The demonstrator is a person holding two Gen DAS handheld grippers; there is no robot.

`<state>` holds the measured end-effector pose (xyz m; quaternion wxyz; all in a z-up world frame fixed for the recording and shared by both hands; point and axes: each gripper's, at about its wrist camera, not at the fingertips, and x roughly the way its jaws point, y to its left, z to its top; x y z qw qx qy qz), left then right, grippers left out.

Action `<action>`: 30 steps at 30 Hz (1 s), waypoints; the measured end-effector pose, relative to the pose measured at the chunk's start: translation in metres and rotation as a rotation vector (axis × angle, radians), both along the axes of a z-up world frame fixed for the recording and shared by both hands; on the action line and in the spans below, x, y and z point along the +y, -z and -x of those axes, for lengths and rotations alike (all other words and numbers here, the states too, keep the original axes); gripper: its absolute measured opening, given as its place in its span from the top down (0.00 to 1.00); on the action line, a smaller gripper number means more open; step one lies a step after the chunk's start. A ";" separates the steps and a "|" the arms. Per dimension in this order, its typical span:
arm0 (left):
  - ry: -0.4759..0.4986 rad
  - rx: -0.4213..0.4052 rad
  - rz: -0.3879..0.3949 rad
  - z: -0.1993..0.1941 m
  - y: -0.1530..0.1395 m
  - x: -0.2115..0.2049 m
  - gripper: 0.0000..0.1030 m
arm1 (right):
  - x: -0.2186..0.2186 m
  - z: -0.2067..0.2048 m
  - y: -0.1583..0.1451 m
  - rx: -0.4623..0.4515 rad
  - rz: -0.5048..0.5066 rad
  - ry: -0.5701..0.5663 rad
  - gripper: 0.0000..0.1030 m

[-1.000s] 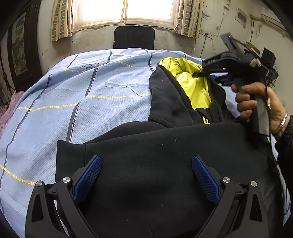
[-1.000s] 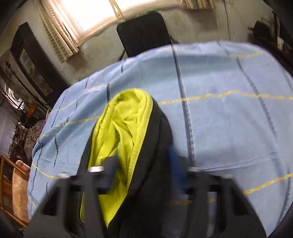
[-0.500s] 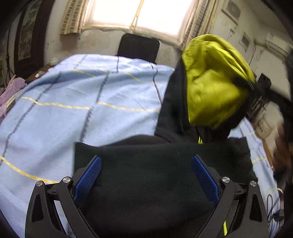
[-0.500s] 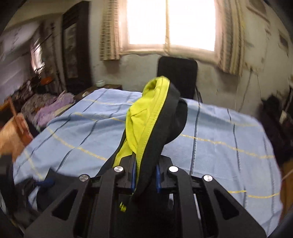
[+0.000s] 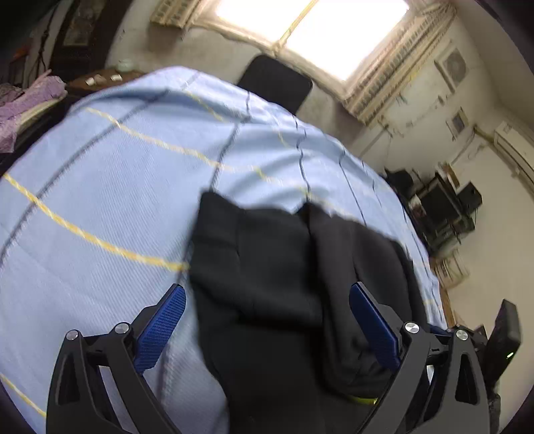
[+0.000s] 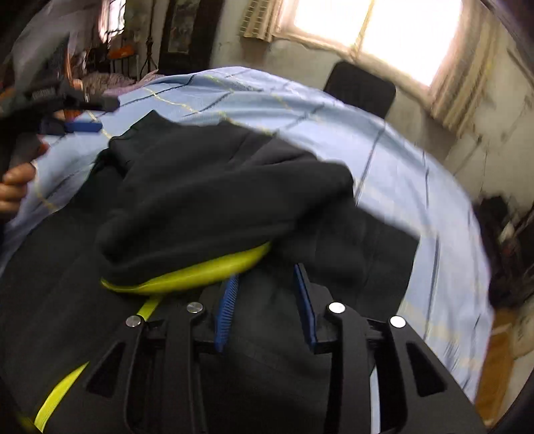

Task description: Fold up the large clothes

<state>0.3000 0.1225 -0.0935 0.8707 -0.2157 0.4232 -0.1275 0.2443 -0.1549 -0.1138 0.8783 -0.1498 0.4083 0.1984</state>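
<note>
A black hoodie (image 5: 267,267) with a yellow-green lining (image 6: 200,270) lies bunched on the blue checked bed sheet (image 5: 110,187). Its hood is folded down over the body (image 6: 217,193), with the lining edge showing beneath. My left gripper (image 5: 267,317) is open, its blue pads (image 5: 160,327) wide apart over the near edge of the hoodie. My right gripper (image 6: 267,300) is open just above the garment, its pads (image 6: 227,307) a hand's width apart with nothing between them. The left gripper also shows at the far left of the right wrist view (image 6: 80,127).
A black chair (image 5: 273,83) stands behind the bed under a bright window (image 5: 317,30). Purple clothes (image 5: 20,106) lie at the left. Dark shelves with equipment (image 5: 444,203) stand to the right of the bed.
The right gripper carried the hood up and over, laid it on the hoodie body and opened. The left gripper stayed open and swung left over the garment.
</note>
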 end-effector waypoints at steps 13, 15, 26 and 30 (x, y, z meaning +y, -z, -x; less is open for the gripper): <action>0.161 0.023 -0.092 0.001 0.018 -0.069 0.04 | -0.103 0.070 -0.083 -0.363 -0.876 0.145 0.26; 0.170 0.027 -0.102 0.001 0.020 -0.072 0.04 | -0.084 0.032 -0.064 -0.096 -0.685 0.246 0.26; 0.210 0.069 -0.073 -0.013 0.033 -0.081 0.17 | -0.043 -0.051 0.019 0.355 -0.761 0.248 0.24; 0.224 0.037 -0.147 -0.010 0.030 -0.090 0.57 | -0.020 -0.060 0.026 0.386 -0.689 0.208 0.58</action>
